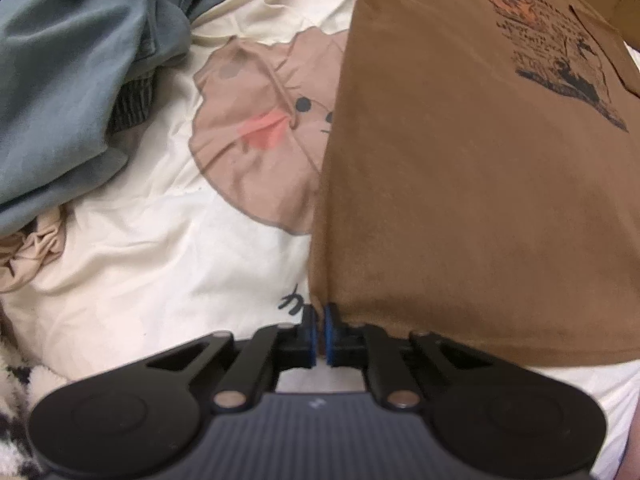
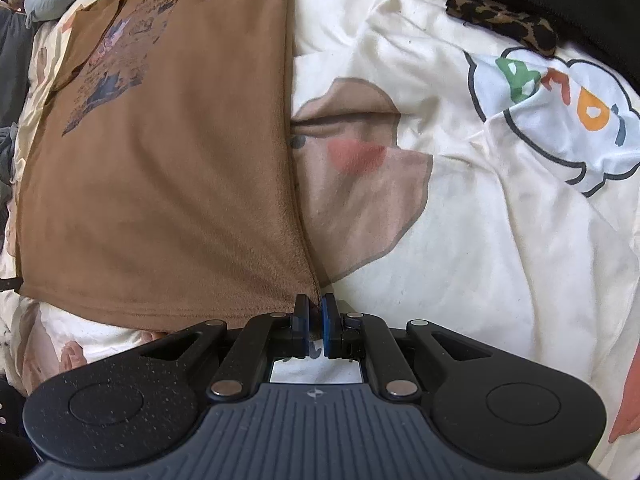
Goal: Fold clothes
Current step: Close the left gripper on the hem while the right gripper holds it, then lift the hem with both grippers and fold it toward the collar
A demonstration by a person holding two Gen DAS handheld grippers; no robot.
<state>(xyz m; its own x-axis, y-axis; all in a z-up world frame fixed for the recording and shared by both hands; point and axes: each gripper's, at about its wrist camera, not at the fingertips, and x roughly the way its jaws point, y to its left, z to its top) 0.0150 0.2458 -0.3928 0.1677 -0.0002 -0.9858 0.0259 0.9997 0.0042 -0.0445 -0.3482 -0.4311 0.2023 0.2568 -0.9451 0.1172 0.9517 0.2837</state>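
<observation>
A heap of grey-blue clothes (image 1: 68, 80) lies left of the brown T-shirt (image 1: 460, 184), which is spread flat on the cream cartoon bedsheet (image 1: 152, 248). Only the right view shows a leopard-print cloth (image 2: 504, 24) far right. The left tool (image 1: 319, 330) points straight down, pinching the shirt's lower left corner; the right tool (image 2: 315, 326) is clamped on the lower right corner.

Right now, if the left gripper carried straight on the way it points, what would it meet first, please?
The left gripper is shut at the near left corner of the brown T-shirt. Straight ahead lies that corner, then probably the cream bedsheet just beneath, though depth is hard to judge.
</observation>
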